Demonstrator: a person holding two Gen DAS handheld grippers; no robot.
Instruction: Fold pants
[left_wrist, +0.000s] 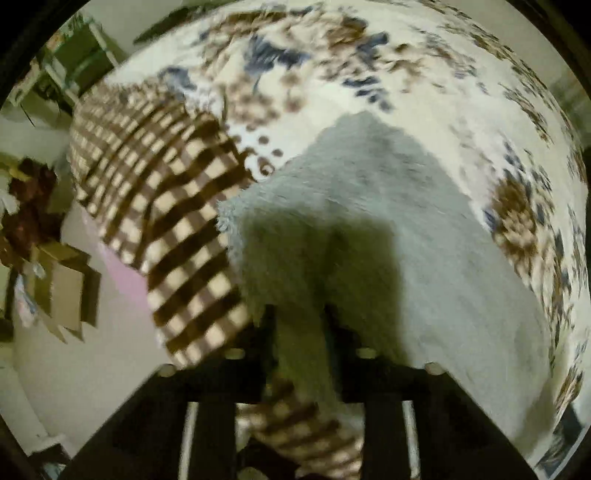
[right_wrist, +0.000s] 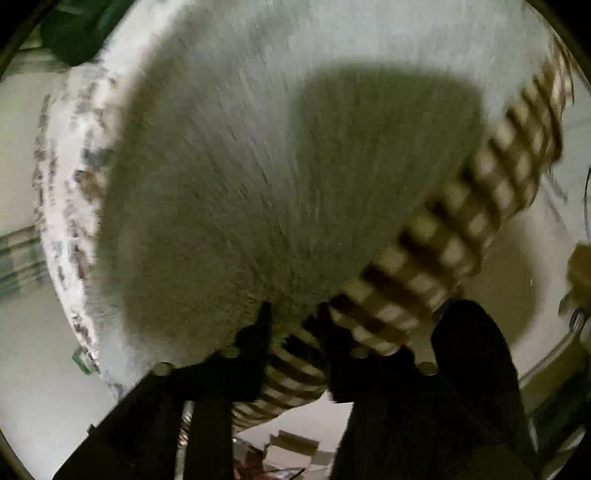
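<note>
The pants (left_wrist: 388, 221) are pale grey and fluffy and lie on a bed with a floral sheet (left_wrist: 424, 66). My left gripper (left_wrist: 300, 325) is shut on a bunched edge of the pants, which runs up between its black fingers (left_wrist: 267, 325). In the right wrist view the pants (right_wrist: 240, 184) fill most of the frame. My right gripper (right_wrist: 293, 321) is shut on their near edge, with checked cloth just behind. Both views are motion blurred.
A brown and cream checked blanket (left_wrist: 166, 206) lies left of the pants and hangs over the bed edge; it also shows in the right wrist view (right_wrist: 461, 236). Cardboard boxes (left_wrist: 62, 288) and clutter stand on the floor at the left.
</note>
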